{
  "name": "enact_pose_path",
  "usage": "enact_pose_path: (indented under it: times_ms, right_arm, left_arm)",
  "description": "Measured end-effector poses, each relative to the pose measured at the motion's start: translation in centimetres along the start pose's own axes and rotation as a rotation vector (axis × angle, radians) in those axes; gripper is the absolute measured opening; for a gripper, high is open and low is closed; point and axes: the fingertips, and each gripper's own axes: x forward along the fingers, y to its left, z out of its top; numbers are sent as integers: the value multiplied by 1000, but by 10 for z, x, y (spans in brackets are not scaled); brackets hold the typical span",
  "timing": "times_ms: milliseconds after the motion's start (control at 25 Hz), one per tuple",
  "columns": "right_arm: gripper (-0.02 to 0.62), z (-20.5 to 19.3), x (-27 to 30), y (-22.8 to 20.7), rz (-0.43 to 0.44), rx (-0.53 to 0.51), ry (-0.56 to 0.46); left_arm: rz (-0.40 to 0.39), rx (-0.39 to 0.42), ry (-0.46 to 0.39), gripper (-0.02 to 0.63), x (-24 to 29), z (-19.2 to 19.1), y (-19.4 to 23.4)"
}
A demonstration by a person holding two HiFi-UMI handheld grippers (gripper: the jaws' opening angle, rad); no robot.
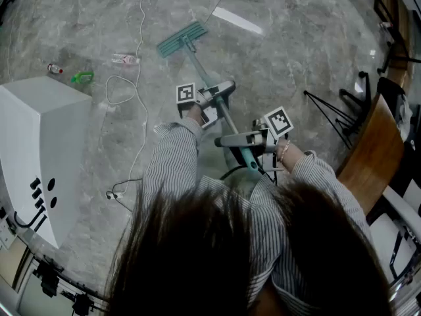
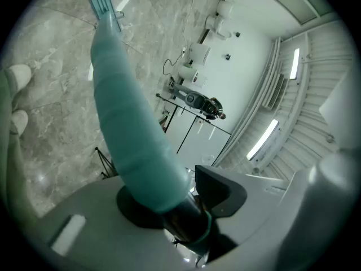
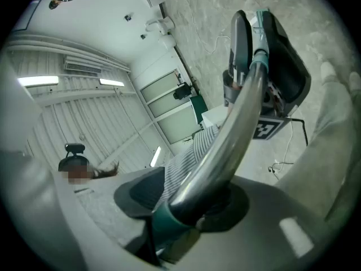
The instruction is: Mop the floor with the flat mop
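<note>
Between the left gripper's (image 2: 180, 202) jaws: the flat mop's teal handle section (image 2: 130, 123), clenched; this lower hold likely steers.
Between the right gripper's (image 3: 186, 205) jaws: the metal shaft (image 3: 225, 145), grasped farther up for leverage.
Ahead of both jaws: mop head (image 1: 182, 38) flat on the floor (image 1: 296, 51), handle slanting down.
Beside the head: white cable (image 1: 141, 104), a snag risk.

left claw (image 1: 220, 97), right claw (image 1: 240, 140), both clamped

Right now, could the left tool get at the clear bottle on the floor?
Probably not: the left tool is clamped on the mop handle, and the bottle lies on the floor well beyond it.
</note>
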Motion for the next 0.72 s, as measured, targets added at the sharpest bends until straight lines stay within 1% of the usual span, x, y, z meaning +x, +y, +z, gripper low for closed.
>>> enact_pose_path:
  times_ms: [120, 200, 240, 320, 360, 480, 600, 720]
  right_arm:
    - [183, -11, 1, -22, -59, -37, 74]
    - [171, -20, -2, -45, -140, -38, 117]
    - [163, -22, -5, -57, -188, -28, 125]
    - [148, -25, -15, -72, -258, 3, 113]
    - [142, -26, -20, -75, -276, 16, 103]
    - [126, -26, -31, -78, -303, 23, 84]
    - [126, -28, -39, -81, -333, 34, 81]
    - [128, -29, -48, -78, -338, 56, 81]
  left_arm:
    - [21, -28, 58, 171, -4, -6, 8]
    - [30, -76, 87, 176, -14, -16, 15]
    - [41, -91, 94, 175, -21, -21, 19]
    - [74, -95, 87, 143, -29, -29, 28]
    - [84, -92, 72, 126, -29, -32, 33]
    - [79, -92, 14, 121, -24, -32, 39]
    - [83, -92, -2, 120, -20, -33, 43]
    - [78, -86, -10, 120, -17, -33, 44]
